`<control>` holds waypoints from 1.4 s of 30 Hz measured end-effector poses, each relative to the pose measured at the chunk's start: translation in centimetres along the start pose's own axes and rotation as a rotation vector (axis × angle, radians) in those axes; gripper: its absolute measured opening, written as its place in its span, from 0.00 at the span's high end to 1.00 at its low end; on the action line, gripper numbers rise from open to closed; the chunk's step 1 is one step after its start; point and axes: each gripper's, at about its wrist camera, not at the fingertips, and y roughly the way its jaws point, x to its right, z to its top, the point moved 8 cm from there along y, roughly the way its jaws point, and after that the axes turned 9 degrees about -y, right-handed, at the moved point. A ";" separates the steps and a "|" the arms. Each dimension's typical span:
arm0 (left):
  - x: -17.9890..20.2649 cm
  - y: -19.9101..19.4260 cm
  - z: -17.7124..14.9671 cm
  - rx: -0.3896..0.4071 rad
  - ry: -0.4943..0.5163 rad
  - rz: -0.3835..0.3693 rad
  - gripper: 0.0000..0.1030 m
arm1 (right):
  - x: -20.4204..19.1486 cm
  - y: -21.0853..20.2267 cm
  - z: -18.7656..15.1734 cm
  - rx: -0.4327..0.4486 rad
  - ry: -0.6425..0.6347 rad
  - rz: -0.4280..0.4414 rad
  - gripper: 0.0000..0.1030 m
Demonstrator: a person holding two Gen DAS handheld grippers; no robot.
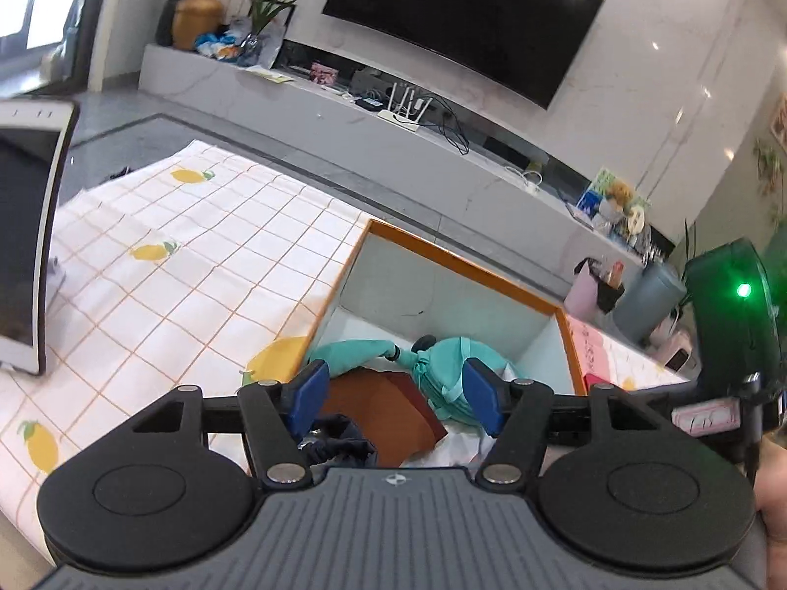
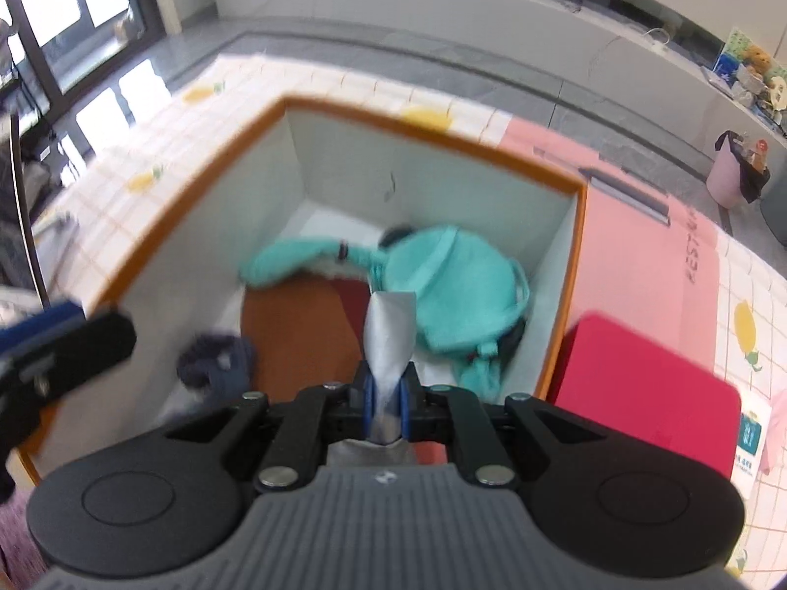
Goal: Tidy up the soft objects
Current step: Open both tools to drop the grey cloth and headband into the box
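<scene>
Soft objects are going into an orange-rimmed white cardboard box point(image 2: 580, 265) on the lemon-print checked tablecloth surface point(image 1: 162, 265).

Right gripper point(image 2: 386, 400): pressed together, pinching a silvery-grey strip of cloth point(image 2: 388, 329) that hangs down over the box interior.

Left gripper point(image 1: 396, 391): spread wide, nothing between its blue pads point(image 1: 307, 398), poised above the near end of the box.

Already inside: a teal fabric bag with straps point(image 2: 457, 285), a rust-brown folded sheet point(image 2: 300, 334) and a dark navy bunched cloth point(image 2: 216, 361). A pink flat packet point(image 2: 634, 216) and a red flat pad point(image 2: 639, 378) lie just beside the box.

Step in hand, by my reading: placing the grey cloth. The next move calls for lowering it into the box, clear of the teal bag's straps, then parting the right gripper.
</scene>
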 end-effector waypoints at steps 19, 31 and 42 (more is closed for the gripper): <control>-2.3 1.6 -0.7 -0.044 0.064 0.132 0.31 | -4.3 5.0 12.3 0.109 -0.227 0.034 0.92; -2.2 1.5 -1.4 -0.066 0.084 0.141 0.31 | -4.5 12.1 10.4 -0.052 -0.271 -0.020 0.92; -2.5 1.4 -1.2 -0.057 0.083 0.157 0.31 | -3.4 8.9 10.2 -0.007 -0.287 -0.039 0.18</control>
